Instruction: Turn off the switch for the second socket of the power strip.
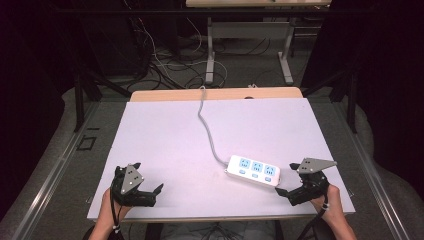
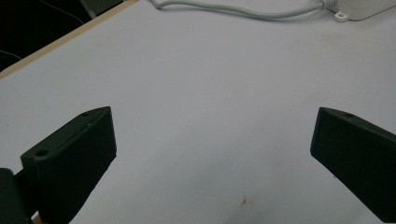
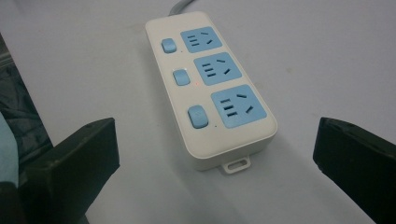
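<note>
Right tool (image 1: 285,192) jaws wide, level, just beside power strip (image 1: 252,170), nothing held

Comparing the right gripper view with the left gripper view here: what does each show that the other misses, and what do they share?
The right gripper view alone shows the top of the power strip: three blue sockets, three blue switches and a small red light by the middle one. The left gripper view alone shows the table's tan far edge and a long run of the grey cord. Both show wide-open black jaws over the white tabletop, with nothing between them.
</note>
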